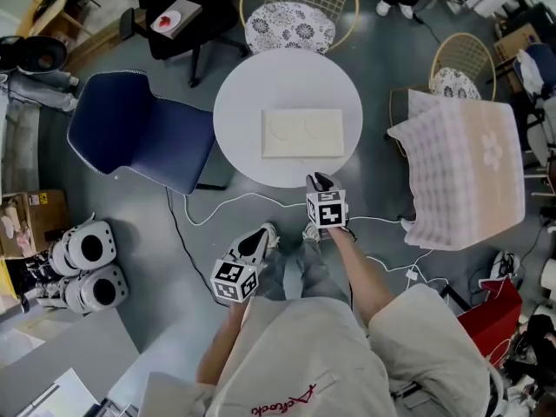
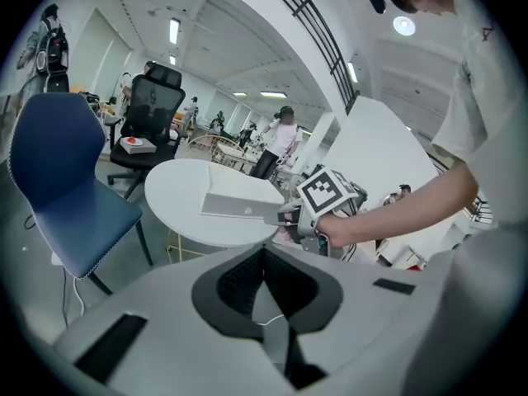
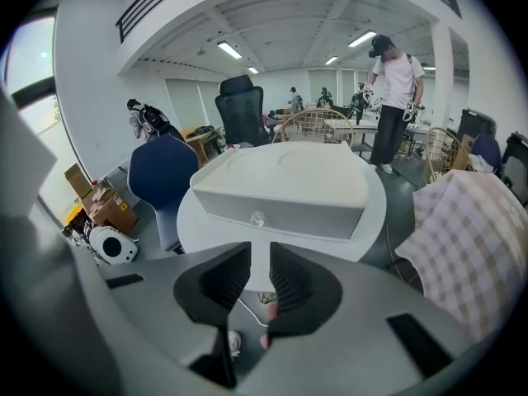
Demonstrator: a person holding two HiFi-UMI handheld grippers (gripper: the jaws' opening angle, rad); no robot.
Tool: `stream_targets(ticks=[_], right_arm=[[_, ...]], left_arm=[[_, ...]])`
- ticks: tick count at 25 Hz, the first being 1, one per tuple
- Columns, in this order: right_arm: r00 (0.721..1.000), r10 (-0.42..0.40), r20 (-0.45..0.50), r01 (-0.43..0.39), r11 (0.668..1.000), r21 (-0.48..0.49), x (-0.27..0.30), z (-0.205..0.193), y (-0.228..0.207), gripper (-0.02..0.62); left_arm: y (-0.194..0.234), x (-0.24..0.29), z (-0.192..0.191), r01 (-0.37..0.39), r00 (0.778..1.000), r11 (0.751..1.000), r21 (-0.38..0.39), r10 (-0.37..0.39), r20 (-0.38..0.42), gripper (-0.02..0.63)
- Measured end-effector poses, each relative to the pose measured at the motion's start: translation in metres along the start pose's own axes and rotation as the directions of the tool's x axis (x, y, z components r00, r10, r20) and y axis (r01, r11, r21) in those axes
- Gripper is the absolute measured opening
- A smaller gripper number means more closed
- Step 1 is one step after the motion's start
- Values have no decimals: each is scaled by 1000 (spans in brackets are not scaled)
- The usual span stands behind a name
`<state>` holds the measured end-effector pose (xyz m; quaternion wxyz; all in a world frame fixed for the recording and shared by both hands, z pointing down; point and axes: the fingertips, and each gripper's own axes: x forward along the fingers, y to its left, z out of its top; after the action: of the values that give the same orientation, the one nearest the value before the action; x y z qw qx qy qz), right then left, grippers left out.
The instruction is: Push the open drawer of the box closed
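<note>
Right gripper: your jaws stood a narrow slit apart with nothing between them, held at the near edge of the table and aimed at the box.

Left gripper: your pads were pressed together on nothing. It hung off the table, below its near rim.

The box sat at the table's centre. Its drawer front and knob faced the near edge. The front looked close to flush, and neither gripper view showed how far it stood out.

Risks, as judged:
- Nothing braced the box. It looked light and the tabletop smooth, so your push could have slid the whole box toward the table's far edge instead of seating the drawer.
- Your jaw slit lined up just below the knob. Pushing there could have wedged the knob between the pads, and it would have dragged the drawer back out on retreat.
- A push well to one side of the knob could have skewed the drawer and jammed it.
</note>
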<state>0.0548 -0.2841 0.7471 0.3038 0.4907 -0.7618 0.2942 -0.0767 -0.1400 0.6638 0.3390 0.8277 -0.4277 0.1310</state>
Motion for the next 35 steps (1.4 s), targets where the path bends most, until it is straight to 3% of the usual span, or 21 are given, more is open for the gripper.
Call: stream_targets(ticks=[10, 19, 35], right_arm=[[988, 47, 146, -43, 998, -36, -59, 26, 11, 23], [959, 114, 258, -94, 992, -88, -130, 36, 20, 17], [941, 111, 319, -85, 992, -94, -182, 13, 27, 17]], left_arm=[[-33, 17, 21, 23, 999, 998, 63, -25, 35, 12], [-72, 33, 55, 15, 994, 991, 131, -29, 110, 12], [-117, 28, 73, 55, 981, 970, 239, -97, 167, 12]])
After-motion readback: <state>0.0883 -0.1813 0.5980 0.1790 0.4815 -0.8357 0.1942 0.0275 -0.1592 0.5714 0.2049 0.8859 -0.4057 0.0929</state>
